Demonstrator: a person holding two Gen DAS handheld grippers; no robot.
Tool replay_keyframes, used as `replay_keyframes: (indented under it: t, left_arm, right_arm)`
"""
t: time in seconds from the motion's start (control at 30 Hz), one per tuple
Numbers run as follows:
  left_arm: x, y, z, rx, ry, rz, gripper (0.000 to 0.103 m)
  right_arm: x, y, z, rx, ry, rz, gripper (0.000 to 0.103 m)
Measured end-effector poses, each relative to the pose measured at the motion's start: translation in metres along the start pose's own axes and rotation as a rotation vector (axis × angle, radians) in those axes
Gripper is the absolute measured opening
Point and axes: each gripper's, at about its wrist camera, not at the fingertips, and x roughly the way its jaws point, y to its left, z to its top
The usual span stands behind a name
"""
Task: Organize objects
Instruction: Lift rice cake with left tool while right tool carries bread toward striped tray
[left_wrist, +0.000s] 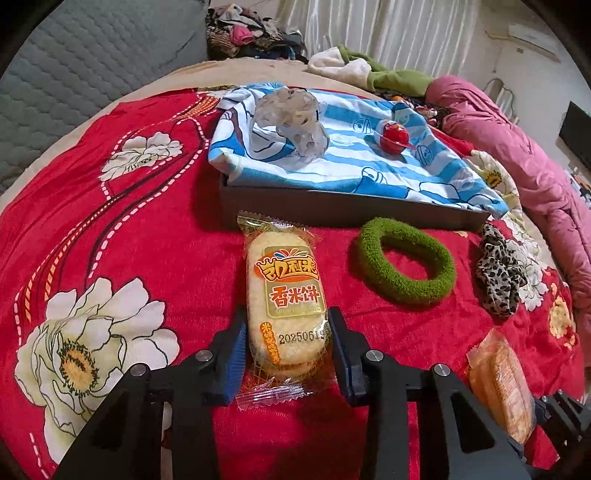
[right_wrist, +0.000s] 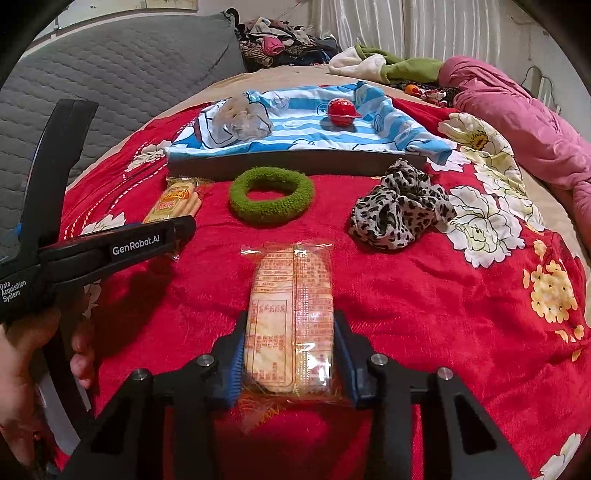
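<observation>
My left gripper (left_wrist: 286, 328) is shut on a rice cracker packet (left_wrist: 286, 295), label side up, its far end near the dark box (left_wrist: 332, 210). My right gripper (right_wrist: 290, 330) is shut on a second rice cracker packet (right_wrist: 291, 314), back side up. Each packet also shows in the other view, the second at the left wrist view's lower right (left_wrist: 506, 387) and the first at the right wrist view's left (right_wrist: 173, 201). A green fuzzy ring (left_wrist: 406, 260) (right_wrist: 271, 195) and a leopard scrunchie (left_wrist: 498, 273) (right_wrist: 402, 205) lie on the red bedspread before the box.
The box is lined with a blue striped cloth (left_wrist: 369, 151) (right_wrist: 306, 122) holding a clear plastic clip (left_wrist: 291, 118) (right_wrist: 243, 120) and a red capsule toy (left_wrist: 393, 136) (right_wrist: 341, 109). A pink quilt (right_wrist: 517, 122) lies right, a grey mattress (right_wrist: 110, 74) left, clothes at back.
</observation>
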Motion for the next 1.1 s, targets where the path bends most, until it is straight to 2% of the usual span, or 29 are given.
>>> replay_keyframes:
  t: [0.7, 1.1]
  left_arm:
    - [-0.028, -0.011, -0.020, 0.025, -0.027, -0.001, 0.041]
    - [-0.051, -0.016, -0.020, 0.030, -0.063, -0.002, 0.041]
  right_arm:
    - [-0.016, -0.003, -0.005, -0.003, -0.020, 0.004, 0.041]
    - [-0.033, -0.005, -0.001, -0.010, -0.052, 0.009, 0.041]
